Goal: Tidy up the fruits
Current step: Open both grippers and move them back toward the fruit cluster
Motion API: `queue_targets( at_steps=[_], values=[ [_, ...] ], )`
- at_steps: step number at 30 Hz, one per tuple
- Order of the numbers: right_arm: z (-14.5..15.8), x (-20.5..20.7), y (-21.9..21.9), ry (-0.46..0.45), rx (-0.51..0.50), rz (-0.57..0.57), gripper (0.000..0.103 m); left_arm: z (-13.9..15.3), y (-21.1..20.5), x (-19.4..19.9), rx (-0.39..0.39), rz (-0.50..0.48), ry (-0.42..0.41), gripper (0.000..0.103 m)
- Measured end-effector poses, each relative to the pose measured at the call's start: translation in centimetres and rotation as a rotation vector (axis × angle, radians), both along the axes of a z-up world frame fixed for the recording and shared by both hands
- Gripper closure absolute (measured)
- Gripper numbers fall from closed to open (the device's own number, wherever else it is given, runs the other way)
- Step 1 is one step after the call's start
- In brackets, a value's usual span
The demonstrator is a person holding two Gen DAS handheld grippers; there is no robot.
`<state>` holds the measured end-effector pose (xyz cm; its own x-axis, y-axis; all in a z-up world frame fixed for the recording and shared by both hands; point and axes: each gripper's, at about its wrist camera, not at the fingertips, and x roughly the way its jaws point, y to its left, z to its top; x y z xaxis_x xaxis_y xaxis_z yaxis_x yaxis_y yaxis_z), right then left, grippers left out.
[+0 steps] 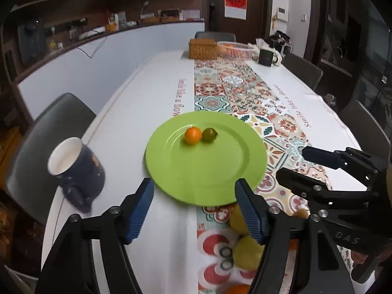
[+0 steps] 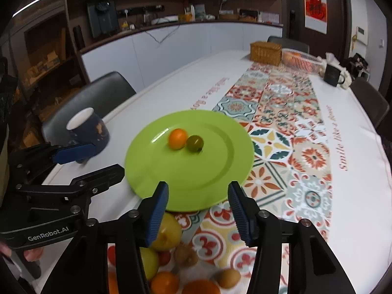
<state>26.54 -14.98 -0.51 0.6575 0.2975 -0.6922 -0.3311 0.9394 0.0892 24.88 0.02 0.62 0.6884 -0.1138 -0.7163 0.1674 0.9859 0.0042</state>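
Green plate [image 2: 196,171] on bench already holds an orange fruit [image 2: 177,138] and a green fruit [image 2: 195,143], likely sorted. Left gripper [image 1: 194,208] and right gripper [image 2: 198,210] hover with jaws open and empty over the loose fruit pile [image 2: 169,232] near the plate's edge.

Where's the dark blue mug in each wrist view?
Left wrist: dark blue mug at lower left, left of the green plate, beyond the left gripper.
Right wrist: mug at mid left, again left of the plate.
Shared landmark: small orange fruit on the plate.
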Motion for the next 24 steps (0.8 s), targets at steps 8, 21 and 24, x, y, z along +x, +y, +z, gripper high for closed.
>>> queue_targets(
  at_steps=[8,21,24],
  values=[
    [2.8,-5.9,-1.2,-0.111,-0.012,-0.024,0.038,2.9,-0.1,-5.9,0.0,0.042,-0.105,0.019],
    [2.8,-11.9,-3.5,-0.142,-0.019,-0.055,0.036,2.8,-1.1,-13.5,0.051,0.054,-0.164,0.013],
    [2.3,-13.0,-3.5,-0.142,-0.036,-0.047,0.036,1.9,-1.4,-14.4,0.053,0.046,-0.15,0.013]
  ],
)
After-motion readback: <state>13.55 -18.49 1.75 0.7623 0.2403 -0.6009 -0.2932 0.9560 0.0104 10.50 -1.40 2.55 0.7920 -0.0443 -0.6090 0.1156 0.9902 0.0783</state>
